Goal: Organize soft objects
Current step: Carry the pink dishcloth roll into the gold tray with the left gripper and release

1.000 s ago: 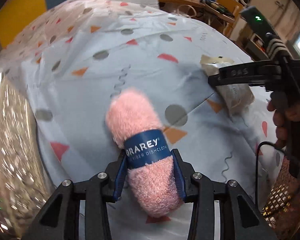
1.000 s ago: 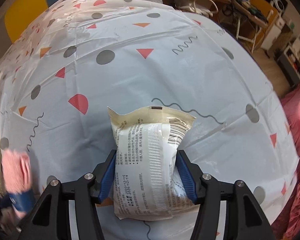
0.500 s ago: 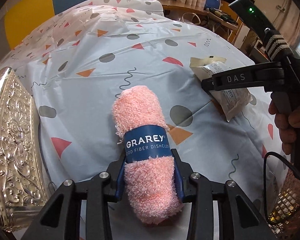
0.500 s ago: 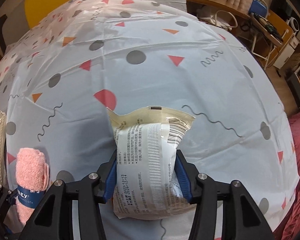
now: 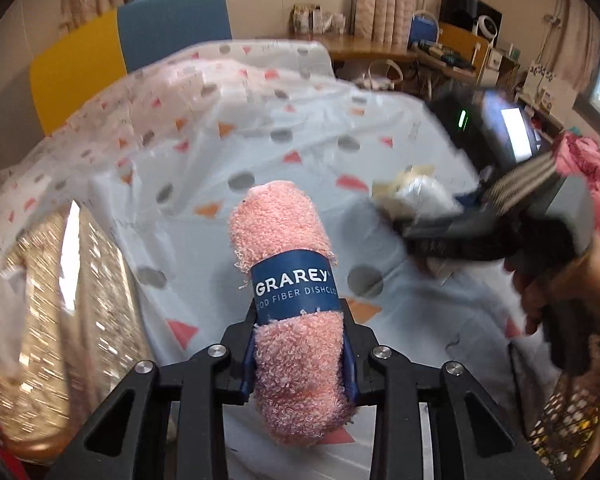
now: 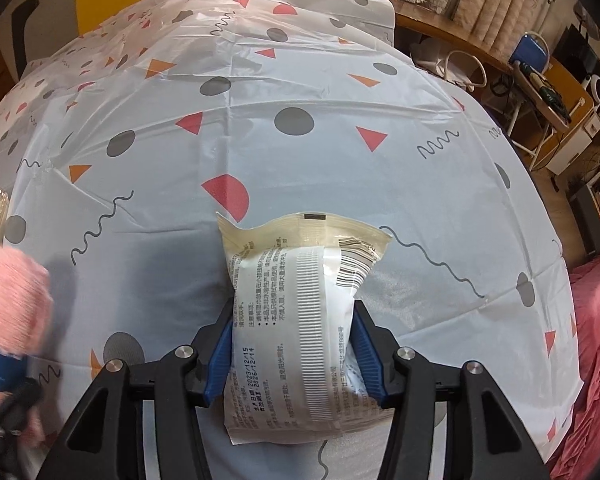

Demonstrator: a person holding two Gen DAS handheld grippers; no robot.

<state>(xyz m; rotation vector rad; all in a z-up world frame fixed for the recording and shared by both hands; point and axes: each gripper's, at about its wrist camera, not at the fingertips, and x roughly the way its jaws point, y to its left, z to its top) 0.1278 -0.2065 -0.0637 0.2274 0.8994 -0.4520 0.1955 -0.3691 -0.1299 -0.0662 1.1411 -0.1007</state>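
A rolled pink dishcloth (image 5: 280, 232) with a blue paper band stands between the blue pads of my left gripper (image 5: 300, 344). Its jaws are closing on the roll, which they hold lifted above the patterned tablecloth (image 5: 260, 140). My right gripper (image 6: 294, 332) is shut on a white and cream plastic packet (image 6: 300, 264) printed with text and a barcode, held just over the cloth. In the left wrist view that packet (image 5: 416, 192) and the right gripper (image 5: 440, 236) are blurred at the right, with a hand on the handle. The pink roll (image 6: 12, 292) shows at the right wrist view's left edge.
An embossed golden tray (image 5: 60, 300) lies at the left edge of the table. A gold mesh basket (image 5: 568, 420) sits at the lower right. Pink bedding (image 6: 596, 340) lies beyond the table's right edge. A desk and chairs stand behind.
The left gripper has risen with the pink roll and tilted up, so more of the room shows. The right gripper has carried the packet across the cloth, closer to the left gripper.
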